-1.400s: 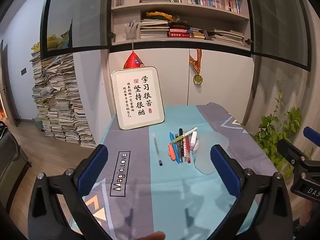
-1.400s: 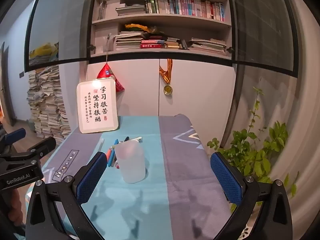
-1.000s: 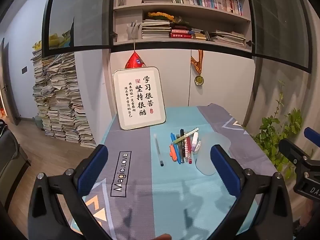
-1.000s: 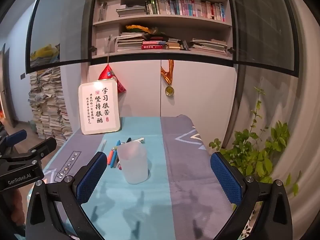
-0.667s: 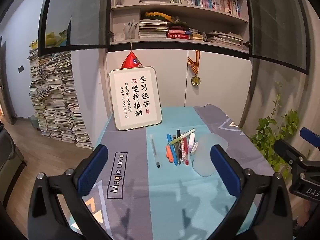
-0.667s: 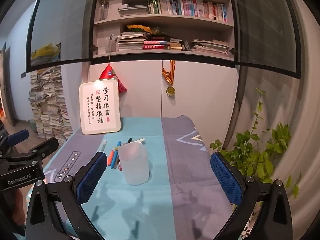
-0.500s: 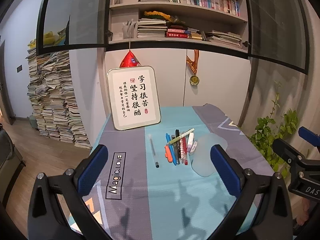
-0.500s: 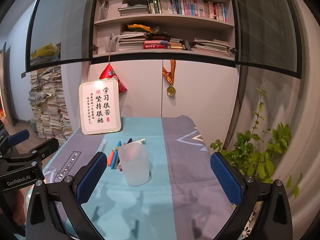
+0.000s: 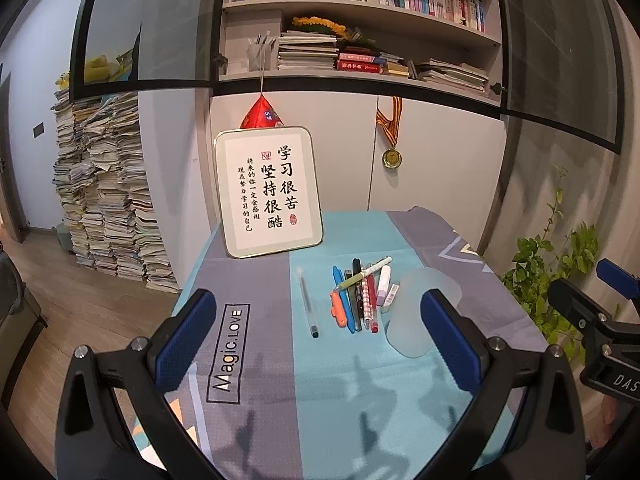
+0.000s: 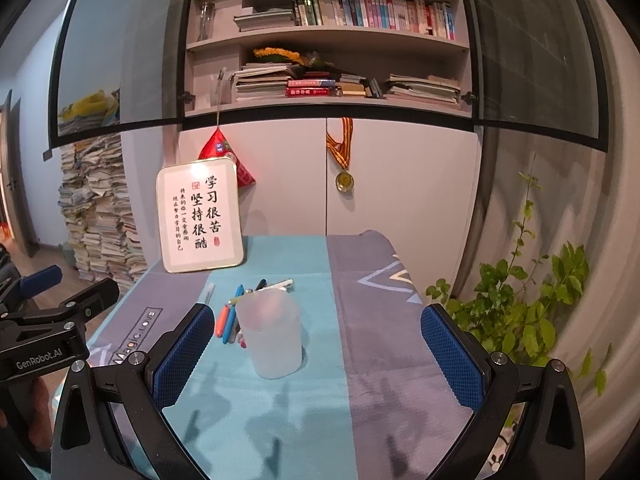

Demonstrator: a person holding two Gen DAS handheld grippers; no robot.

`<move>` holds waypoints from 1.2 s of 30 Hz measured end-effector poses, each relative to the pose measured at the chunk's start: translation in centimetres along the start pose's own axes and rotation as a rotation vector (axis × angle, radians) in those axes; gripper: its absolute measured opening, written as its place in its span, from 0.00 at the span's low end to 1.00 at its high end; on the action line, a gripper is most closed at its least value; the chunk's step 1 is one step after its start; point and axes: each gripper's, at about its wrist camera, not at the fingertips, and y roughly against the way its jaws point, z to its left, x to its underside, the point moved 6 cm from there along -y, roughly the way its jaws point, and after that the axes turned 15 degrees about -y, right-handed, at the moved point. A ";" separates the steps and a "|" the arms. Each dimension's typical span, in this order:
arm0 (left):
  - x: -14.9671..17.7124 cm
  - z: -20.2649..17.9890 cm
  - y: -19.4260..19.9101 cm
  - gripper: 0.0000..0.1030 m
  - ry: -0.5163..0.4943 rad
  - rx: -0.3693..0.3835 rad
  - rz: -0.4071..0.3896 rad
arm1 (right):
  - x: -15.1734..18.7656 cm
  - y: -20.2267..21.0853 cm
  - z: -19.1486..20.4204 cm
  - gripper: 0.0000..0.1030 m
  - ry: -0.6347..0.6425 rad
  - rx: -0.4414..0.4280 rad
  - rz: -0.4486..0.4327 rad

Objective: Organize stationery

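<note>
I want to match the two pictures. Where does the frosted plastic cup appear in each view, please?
Left wrist view: the frosted plastic cup stands right of centre, just right of the pens.
Right wrist view: the cup stands centre-left, in front of the pens.
Shared landmark: the framed calligraphy sign at the table's far edge.

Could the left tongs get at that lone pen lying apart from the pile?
Probably yes: the left tongs are open, and the pen lies alone on the cloth, nothing between.
</note>
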 end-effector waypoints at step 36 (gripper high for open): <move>1.9 1.2 -3.5 0.99 0.012 0.014 0.063 | 2.0 -3.8 2.0 1.00 0.049 -0.033 0.098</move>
